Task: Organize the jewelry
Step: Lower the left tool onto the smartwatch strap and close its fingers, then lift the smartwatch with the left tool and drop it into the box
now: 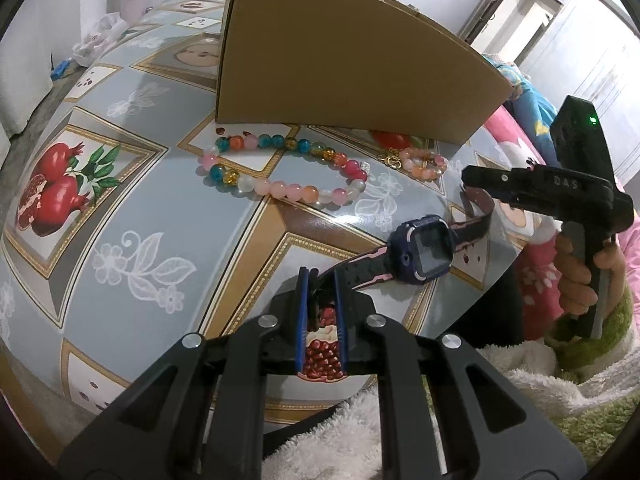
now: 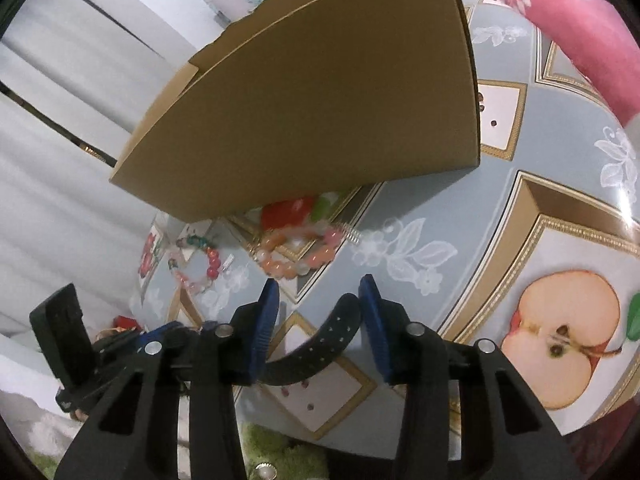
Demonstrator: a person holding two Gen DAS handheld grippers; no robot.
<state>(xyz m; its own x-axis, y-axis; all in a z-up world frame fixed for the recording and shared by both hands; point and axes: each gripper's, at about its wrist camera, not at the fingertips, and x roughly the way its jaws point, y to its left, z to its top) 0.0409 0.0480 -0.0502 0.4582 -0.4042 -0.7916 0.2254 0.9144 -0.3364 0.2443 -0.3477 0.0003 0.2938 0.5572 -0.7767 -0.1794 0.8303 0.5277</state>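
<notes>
A dark blue smartwatch with a black and pink strap is held above the table. My left gripper is shut on one strap end. My right gripper is open, its blue fingers on either side of the other strap end, which rests against the right finger. From the left wrist view the right gripper sits at that strap end. A large multicoloured bead bracelet and a smaller orange-pink bracelet lie before a cardboard box; the smaller bracelet also shows in the right wrist view.
The table has a grey-blue cloth with fruit prints. The box stands open-topped at the back. Pink bedding and a white fluffy cover border the table edge. Crumpled plastic lies far left.
</notes>
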